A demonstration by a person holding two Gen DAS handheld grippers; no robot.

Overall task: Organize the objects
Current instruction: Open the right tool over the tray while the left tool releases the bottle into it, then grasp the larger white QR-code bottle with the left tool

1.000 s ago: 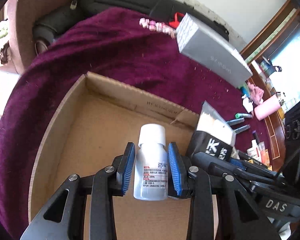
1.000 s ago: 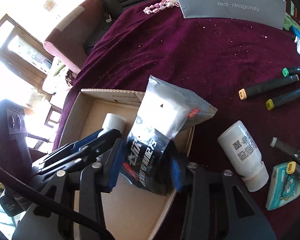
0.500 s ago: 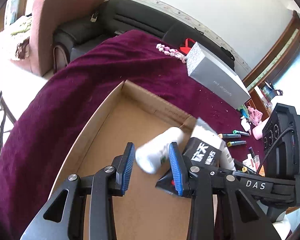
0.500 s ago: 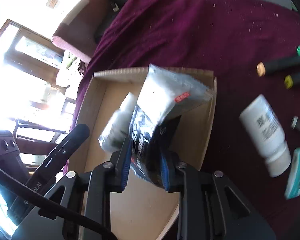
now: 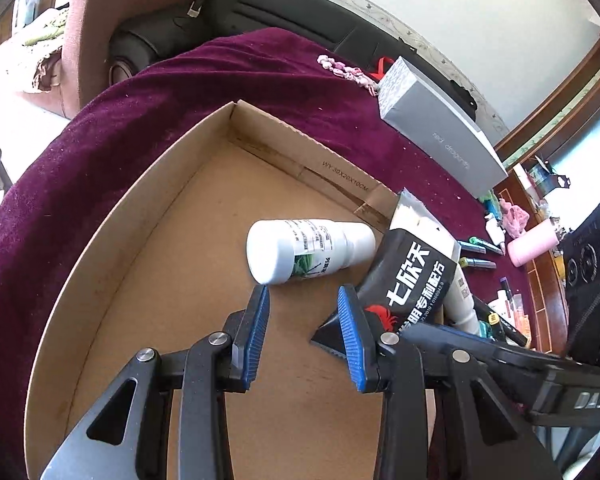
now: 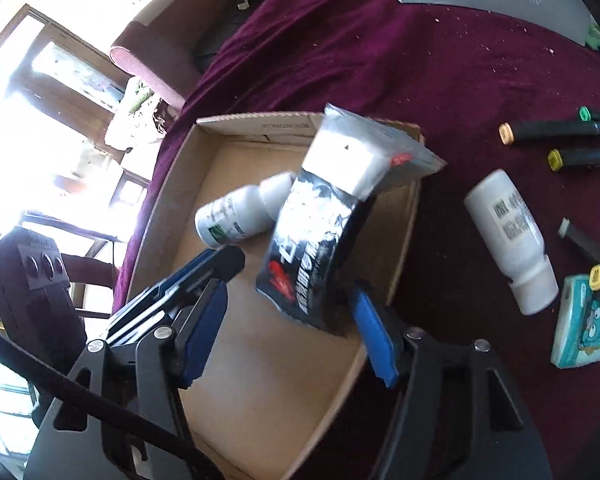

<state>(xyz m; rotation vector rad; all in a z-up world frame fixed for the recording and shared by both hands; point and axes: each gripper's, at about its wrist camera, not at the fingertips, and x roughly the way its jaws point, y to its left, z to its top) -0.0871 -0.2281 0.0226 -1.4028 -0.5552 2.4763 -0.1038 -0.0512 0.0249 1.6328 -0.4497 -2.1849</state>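
My fingers are spread on both the left gripper and right gripper, pinching nothing. The white bottle and black pouch are in the cardboard box; next I'd fetch the other bottle

You are looking at a plain brown cardboard box on a deep maroon cloth flecked with pale specks. A white bottle is showing a green leaf print and dark lettering. The pouch is showing black with white characters, a red mark and a silvery top. The left gripper and right gripper are wearing ribbed blue pads on black. A grey box is carrying pale lettering.
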